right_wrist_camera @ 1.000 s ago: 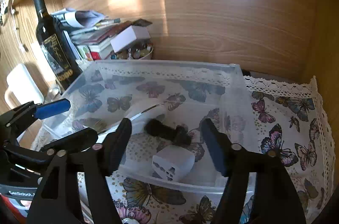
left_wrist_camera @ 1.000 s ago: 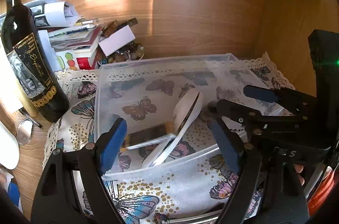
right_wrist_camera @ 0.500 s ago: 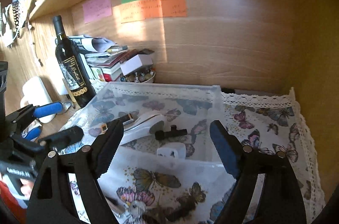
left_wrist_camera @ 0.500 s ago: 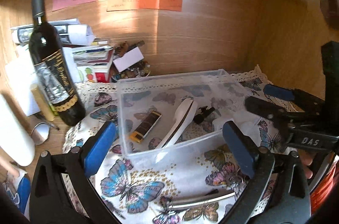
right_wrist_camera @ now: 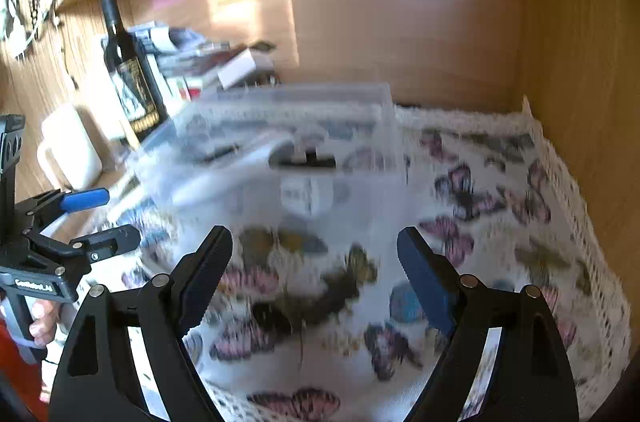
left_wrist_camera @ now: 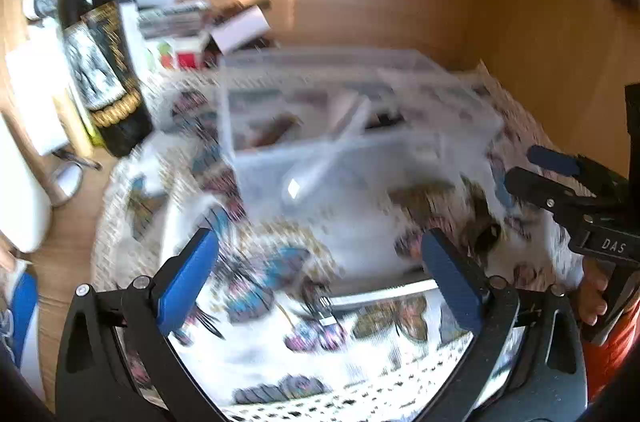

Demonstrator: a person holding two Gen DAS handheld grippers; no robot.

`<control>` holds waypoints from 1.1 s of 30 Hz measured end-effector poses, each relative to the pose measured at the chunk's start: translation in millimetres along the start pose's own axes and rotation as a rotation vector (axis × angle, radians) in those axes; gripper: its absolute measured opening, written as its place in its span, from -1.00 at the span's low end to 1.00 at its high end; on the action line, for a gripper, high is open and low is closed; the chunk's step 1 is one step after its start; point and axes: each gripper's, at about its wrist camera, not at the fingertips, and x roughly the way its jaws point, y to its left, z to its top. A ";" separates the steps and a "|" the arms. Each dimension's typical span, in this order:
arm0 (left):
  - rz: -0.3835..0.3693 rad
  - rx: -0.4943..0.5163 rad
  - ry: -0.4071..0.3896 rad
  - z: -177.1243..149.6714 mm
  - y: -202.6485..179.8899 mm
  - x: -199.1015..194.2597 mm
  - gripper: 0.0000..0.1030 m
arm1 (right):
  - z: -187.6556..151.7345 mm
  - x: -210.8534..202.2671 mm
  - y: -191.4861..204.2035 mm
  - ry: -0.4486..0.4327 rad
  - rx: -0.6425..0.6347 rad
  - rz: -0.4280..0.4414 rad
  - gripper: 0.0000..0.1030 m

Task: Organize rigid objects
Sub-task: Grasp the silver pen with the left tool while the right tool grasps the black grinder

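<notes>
Both views are blurred by motion. A clear plastic bin [left_wrist_camera: 360, 158] stands on the butterfly cloth [left_wrist_camera: 280, 262]; it also shows in the right wrist view [right_wrist_camera: 380, 126]. Inside it lie a white curved piece [left_wrist_camera: 352, 114], a black part [right_wrist_camera: 304, 162] and a white cube-shaped adapter [right_wrist_camera: 306, 196]. A metal utensil [left_wrist_camera: 380, 296] lies on the cloth in front of the bin. My left gripper [left_wrist_camera: 320, 270] is open and empty, hovering above the utensil. My right gripper [right_wrist_camera: 316, 262] is open and empty, short of the bin.
A dark wine bottle [left_wrist_camera: 100, 54] stands left of the bin, with a stack of books and papers [left_wrist_camera: 176, 22] behind it. A white mug [right_wrist_camera: 72, 146] stands at the far left. The wooden back wall [right_wrist_camera: 400, 22] and side wall [right_wrist_camera: 580, 82] close the nook.
Both grippers have pulled back and away from the bin, which now looks smaller and farther off. Both stay open and empty. The utensil now lies between the left fingers.
</notes>
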 end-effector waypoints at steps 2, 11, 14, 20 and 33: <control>-0.003 0.036 0.030 -11.4 -8.2 6.8 0.99 | -9.5 2.4 -0.6 0.028 0.007 0.005 0.61; -0.023 0.192 0.077 -24.2 -41.1 26.8 0.99 | -34.0 12.7 0.8 0.090 0.042 0.037 0.42; -0.020 0.208 0.079 -25.4 -45.2 30.9 0.95 | -32.7 14.5 5.3 0.090 0.034 0.063 0.20; -0.041 0.172 0.116 -29.1 -36.3 34.8 0.10 | -31.2 27.9 14.1 0.116 0.009 0.072 -0.08; -0.097 0.134 0.130 -34.7 -37.0 24.2 -0.44 | -40.5 21.6 21.0 0.120 -0.025 0.062 -0.39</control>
